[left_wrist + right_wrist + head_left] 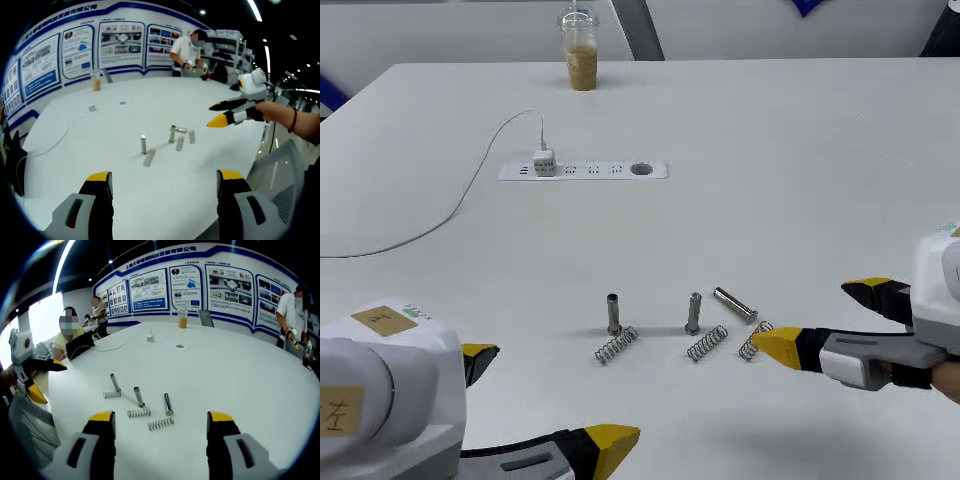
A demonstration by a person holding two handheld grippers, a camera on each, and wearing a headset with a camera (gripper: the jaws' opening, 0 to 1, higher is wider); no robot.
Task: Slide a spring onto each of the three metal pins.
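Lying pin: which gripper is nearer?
Right. The right gripper is just to the right of the lying pin; the left gripper is well off to its lower left.

Three metal pins (614, 313) at lower centre (two upright, one lying), three springs (616, 345) just beneath, one power strip (583, 171) mid-frame with seemingly one plug (544, 160), one cup (581, 52) at top.

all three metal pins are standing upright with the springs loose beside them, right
Not quite: two short silver metal pins stand upright, but the third pin lies on its side, as the head view shows. The three coiled wire springs do lie loose on the white table beside them.
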